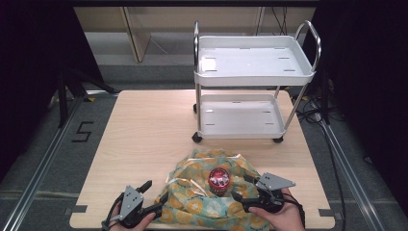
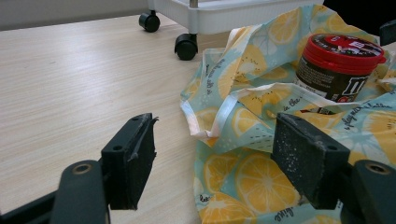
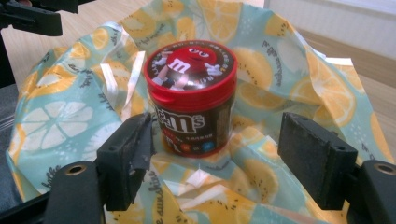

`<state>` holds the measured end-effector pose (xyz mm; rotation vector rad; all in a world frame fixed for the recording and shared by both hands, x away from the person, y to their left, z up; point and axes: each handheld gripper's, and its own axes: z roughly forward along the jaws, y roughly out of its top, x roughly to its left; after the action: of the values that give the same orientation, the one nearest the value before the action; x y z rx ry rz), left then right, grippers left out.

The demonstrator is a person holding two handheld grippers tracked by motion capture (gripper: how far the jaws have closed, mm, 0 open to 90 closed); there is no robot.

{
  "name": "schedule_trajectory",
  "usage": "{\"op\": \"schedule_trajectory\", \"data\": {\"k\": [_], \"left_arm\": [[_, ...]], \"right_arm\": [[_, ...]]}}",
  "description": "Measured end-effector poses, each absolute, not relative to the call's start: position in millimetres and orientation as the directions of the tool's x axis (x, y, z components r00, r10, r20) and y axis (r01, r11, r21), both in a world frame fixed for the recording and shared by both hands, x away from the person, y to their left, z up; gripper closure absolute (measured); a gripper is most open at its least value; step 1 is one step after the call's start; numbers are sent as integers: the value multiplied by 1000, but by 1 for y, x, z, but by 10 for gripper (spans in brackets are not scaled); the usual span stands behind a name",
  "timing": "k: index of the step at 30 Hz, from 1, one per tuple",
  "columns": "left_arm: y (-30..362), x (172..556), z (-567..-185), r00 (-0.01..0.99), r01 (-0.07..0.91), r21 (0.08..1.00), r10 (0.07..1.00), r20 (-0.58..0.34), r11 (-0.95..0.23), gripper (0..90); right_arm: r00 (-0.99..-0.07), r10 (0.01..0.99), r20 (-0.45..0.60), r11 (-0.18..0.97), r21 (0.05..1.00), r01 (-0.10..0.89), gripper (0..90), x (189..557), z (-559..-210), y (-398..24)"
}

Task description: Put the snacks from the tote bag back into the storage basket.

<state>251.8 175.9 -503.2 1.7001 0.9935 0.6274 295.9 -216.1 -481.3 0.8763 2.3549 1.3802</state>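
Your right gripper (image 3: 215, 161) is nearer: the jar (image 3: 191, 100) stands upright on the bag (image 3: 65, 102), dead ahead between its open fingers, untouched. Your left gripper (image 2: 224, 158), also open, straddles the bag's edge. The jar's base is hidden in folds.

The left tongs (image 2: 215, 163) gape over the lemon-print bag's (image 2: 252, 172) handle, perhaps touching; candy jar (image 2: 338, 65) beyond.

High view looks down the table (image 1: 144, 130) — both gripper views sit close, sharing the bag (image 2: 261, 154).
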Motion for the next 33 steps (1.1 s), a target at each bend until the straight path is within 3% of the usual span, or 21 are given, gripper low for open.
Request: {"op": "schedule_trajectory", "data": {"k": [33], "left_arm": [[174,251,-503,531,316,938,846,-53,-140,291]], "right_arm": [[-841,537,69,469,804,366,192,331,-466,-180]]}}
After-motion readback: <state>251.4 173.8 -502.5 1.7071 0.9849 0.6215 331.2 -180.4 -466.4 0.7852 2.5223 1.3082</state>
